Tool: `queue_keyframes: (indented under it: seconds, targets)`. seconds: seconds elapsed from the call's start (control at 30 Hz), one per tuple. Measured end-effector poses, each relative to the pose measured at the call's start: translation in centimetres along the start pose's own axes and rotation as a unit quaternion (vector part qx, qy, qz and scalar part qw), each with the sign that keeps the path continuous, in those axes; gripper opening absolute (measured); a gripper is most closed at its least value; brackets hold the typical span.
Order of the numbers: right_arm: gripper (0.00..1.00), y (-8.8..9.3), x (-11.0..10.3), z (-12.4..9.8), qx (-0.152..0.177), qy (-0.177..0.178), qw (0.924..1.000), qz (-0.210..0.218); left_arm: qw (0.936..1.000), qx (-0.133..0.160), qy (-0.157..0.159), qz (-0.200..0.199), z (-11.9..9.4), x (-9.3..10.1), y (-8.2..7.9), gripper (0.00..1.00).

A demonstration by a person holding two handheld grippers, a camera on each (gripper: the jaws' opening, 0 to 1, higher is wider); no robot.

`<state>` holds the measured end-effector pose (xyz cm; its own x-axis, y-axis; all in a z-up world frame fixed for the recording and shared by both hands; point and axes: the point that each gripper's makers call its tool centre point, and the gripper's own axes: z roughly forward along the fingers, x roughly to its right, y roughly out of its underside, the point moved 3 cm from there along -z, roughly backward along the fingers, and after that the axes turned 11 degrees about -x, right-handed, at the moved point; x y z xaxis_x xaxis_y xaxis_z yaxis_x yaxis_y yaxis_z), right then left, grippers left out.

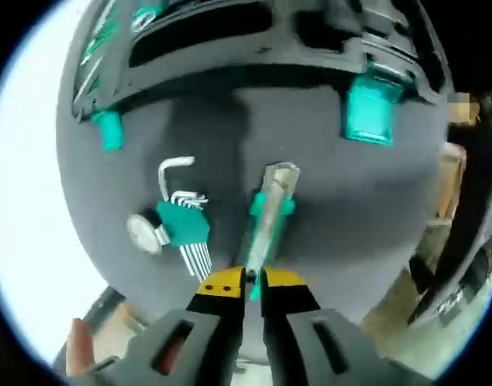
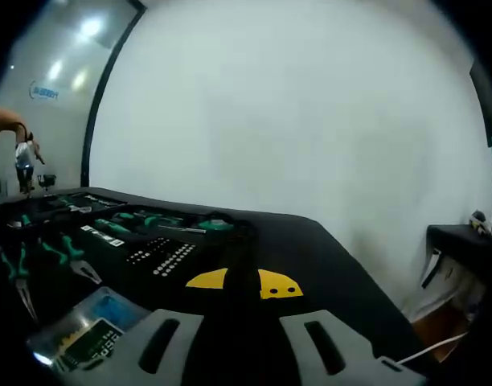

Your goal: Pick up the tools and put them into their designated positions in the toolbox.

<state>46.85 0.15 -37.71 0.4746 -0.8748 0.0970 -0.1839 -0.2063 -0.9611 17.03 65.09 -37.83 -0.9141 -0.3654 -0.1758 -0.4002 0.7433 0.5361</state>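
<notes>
Left gripper view: the left gripper [image 1: 252,283], with yellow-tipped black jaws, is clenched on the near end of a long tool [image 1: 269,215] with a grey metal body and teal parts, possibly a utility knife, though blur prevents a firm reading. The tool extends away from the jaws over a dark grey table surface [image 1: 350,209]. Just left of it lies a set of hex keys [image 1: 184,219] in a teal holder, with a small round silver object [image 1: 145,234] touching the holder's left side. At the far edge of the surface stands the open black toolbox [image 1: 254,48], with two teal latches [image 1: 370,111] on its near side.

Right gripper view: the right gripper [image 2: 244,283] sits dark against the toolbox's open lid; its jaws appear closed together, holding nothing. To the left, teal-handled pliers [image 2: 65,251] and rows of small bits [image 2: 161,256] rest in the moulded tray [image 2: 133,241].
</notes>
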Motion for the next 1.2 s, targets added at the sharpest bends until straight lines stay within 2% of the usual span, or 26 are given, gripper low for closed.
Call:
queue_keyframes:
  seconds: [0.1,0.17,0.23,0.27,0.3,0.33,0.4,0.47,0.67,0.73,0.77,0.8,0.97,1.2]
  targets:
    - [0.10,0.1,0.2,0.0,0.000,0.003,1.0000,0.004,0.9999,0.010,0.000,0.011,-0.1,0.2,-0.4,0.06]
    - [0.10,0.1,0.3,-0.1,-0.001,0.007,1.0000,0.006,0.9984,-0.009,0.005,0.055,0.6,0.8,-0.4,0.08]
    - [0.10,0.1,0.5,0.0,-0.002,0.009,0.9999,0.009,0.9971,-0.036,-0.003,0.068,1.3,1.1,-0.3,0.13]
    - [0.10,0.2,0.5,0.0,-0.002,0.009,0.9999,0.010,0.9972,-0.029,-0.003,0.068,1.8,1.5,-0.8,0.14]
    - [0.10,0.2,0.5,0.0,-0.002,0.009,0.9999,0.011,0.9974,-0.027,-0.004,0.066,2.0,1.5,-0.9,0.16]
    - [0.10,0.2,0.5,0.0,-0.001,0.009,0.9999,0.010,0.9989,-0.019,-0.012,0.040,2.3,1.1,-1.0,0.17]
    - [0.10,0.1,0.4,0.0,-0.001,0.008,1.0000,0.005,0.9989,-0.024,-0.020,0.035,2.4,0.8,-0.9,0.16]
    - [0.10,0.1,0.4,0.1,-0.001,0.009,1.0000,0.003,0.9993,-0.015,-0.030,0.015,2.5,0.5,-0.9,0.15]
    - [0.10,0.1,0.5,0.1,-0.001,0.010,0.9999,0.005,0.9993,-0.001,-0.037,-0.007,2.1,0.3,-0.3,0.12]
    - [0.10,0.2,0.5,0.1,-0.001,0.012,0.9999,0.006,0.9994,0.006,-0.033,-0.009,2.5,0.7,-0.5,0.11]
    - [0.10,0.2,0.5,0.0,-0.001,0.012,0.9999,0.006,0.9990,0.009,-0.043,-0.009,3.0,0.4,-0.5,0.11]
    - [0.10,0.2,0.5,0.1,-0.001,0.012,0.9999,0.006,0.9988,-0.005,-0.048,0.010,3.0,0.2,-0.3,0.12]
    - [0.10,0.2,0.6,0.2,-0.001,0.013,0.9999,0.006,0.9988,0.006,-0.048,-0.012,2.5,0.3,-0.6,0.12]
    - [0.10,0.2,0.6,0.2,-0.001,0.012,0.9999,0.011,0.9964,0.013,-0.075,-0.036,2.1,0.3,-0.1,0.09]
